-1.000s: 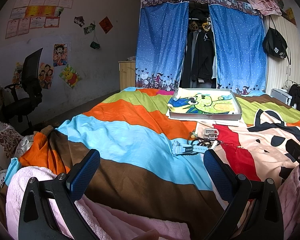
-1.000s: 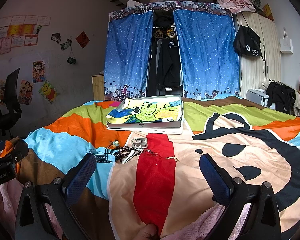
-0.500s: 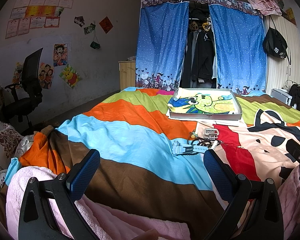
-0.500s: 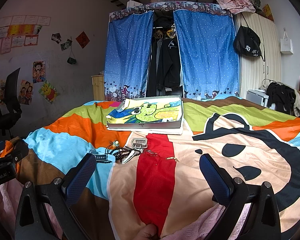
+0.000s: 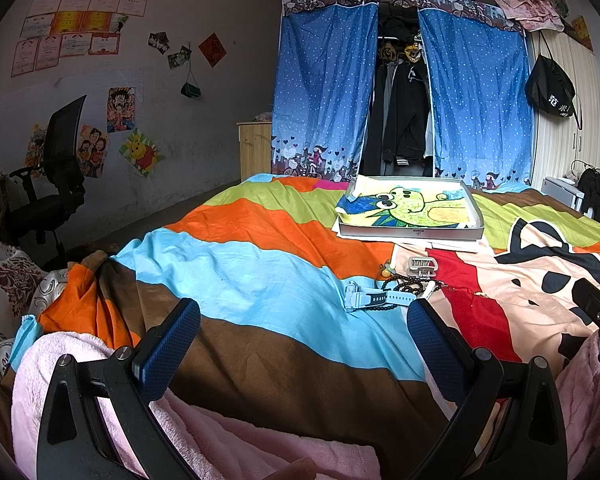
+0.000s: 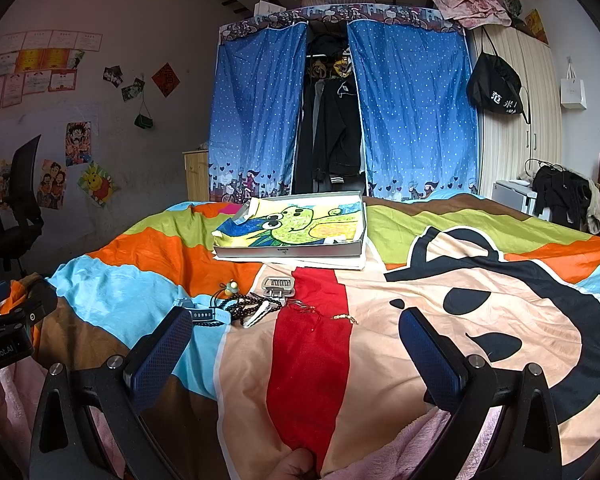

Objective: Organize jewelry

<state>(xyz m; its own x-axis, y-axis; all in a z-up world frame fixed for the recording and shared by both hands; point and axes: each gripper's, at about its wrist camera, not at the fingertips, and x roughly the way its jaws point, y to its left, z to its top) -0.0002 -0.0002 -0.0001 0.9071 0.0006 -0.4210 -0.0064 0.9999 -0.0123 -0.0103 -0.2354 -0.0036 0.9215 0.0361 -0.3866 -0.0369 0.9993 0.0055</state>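
Note:
A small pile of jewelry lies on the striped bedspread: a light blue watch (image 5: 370, 300) (image 6: 202, 313), a dark bead bracelet (image 5: 404, 285) (image 6: 246, 305), a grey hair claw clip (image 5: 421, 265) (image 6: 277, 285), a white clip (image 6: 262, 313), a thin red-and-gold chain (image 6: 326, 314) and a small green charm (image 6: 231, 288). Beyond it stands a shallow grey box (image 5: 412, 233) (image 6: 296, 250) lined with a cartoon drawing. My left gripper (image 5: 302, 322) is open and empty, near the bed's front edge, short of the pile. My right gripper (image 6: 296, 330) is open and empty, just behind the pile.
White papers (image 6: 328, 263) stick out under the box. A pink fleece blanket (image 5: 100, 360) lies under both grippers. A black office chair (image 5: 56, 184) stands at the left wall. A blue-curtained wardrobe (image 6: 340, 120) stands past the bed's far end.

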